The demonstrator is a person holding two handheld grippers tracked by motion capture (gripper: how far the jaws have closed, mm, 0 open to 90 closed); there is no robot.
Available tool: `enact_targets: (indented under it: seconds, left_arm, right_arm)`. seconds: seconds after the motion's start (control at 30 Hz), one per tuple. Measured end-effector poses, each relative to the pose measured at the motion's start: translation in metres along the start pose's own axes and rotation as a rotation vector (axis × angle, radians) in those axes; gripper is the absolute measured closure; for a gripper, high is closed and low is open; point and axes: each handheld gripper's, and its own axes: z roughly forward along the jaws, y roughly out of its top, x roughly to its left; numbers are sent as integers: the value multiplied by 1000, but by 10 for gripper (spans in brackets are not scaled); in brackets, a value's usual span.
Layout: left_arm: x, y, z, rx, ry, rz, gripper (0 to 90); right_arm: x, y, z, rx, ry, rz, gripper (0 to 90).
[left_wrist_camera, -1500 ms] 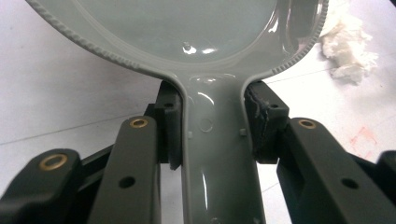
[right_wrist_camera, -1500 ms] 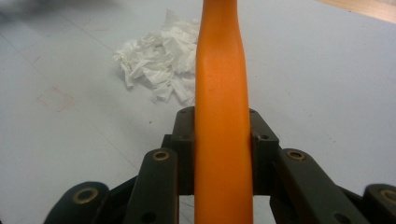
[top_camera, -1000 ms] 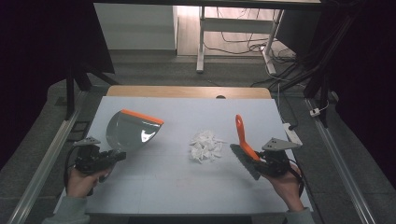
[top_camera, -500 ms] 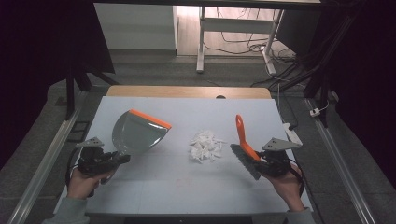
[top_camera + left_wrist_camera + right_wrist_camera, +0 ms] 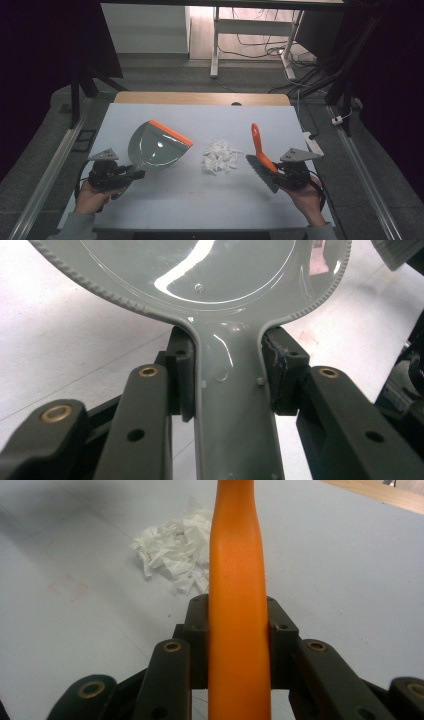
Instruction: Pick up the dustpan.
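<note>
gripping the stiff grey dustpan (image 5: 157, 149) by its handle in my left gripper (image 5: 114, 173), right gripper (image 5: 285, 175) clamping the brush (image 5: 262, 155); light, loose paper scraps (image 5: 220, 156) are lying mid-bench between them.

Paper scraps (image 5: 220, 156) lie between dustpan (image 5: 157, 147), left, and brush (image 5: 262, 155), right.

Dustpan (image 5: 210, 270): glossy grey plastic, ribbed rim, orange edge. Brush (image 5: 239, 605) handle: smooth matt orange plastic. Scraps (image 5: 220, 156): crumpled white paper. Desk (image 5: 220, 205): matt pale-grey top, wooden far edge. Gripper parts: matt black plastic.
</note>
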Motion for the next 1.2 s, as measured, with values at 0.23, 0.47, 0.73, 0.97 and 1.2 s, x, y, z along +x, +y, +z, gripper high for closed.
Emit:
enact_targets:
  seconds: [0.23,0.47,0.73,0.97,1.2]
  left_arm:
    - [-5,1,5,31,-24,37,615]
    - [-12,2,14,89,-53,55,615]
    - [-20,1,23,135,-100,129,615]
    - [-28,1,29,166,-121,188,615]
    - [-33,0,36,207,-130,213,615]
  right_arm:
    - [0,0,0,3,0,0,707]
    - [0,0,1,0,0,2,707]
    - [1,0,2,5,3,-1,707]
    - [1,0,3,9,5,-2,707]
    - [1,0,4,10,3,-3,707]
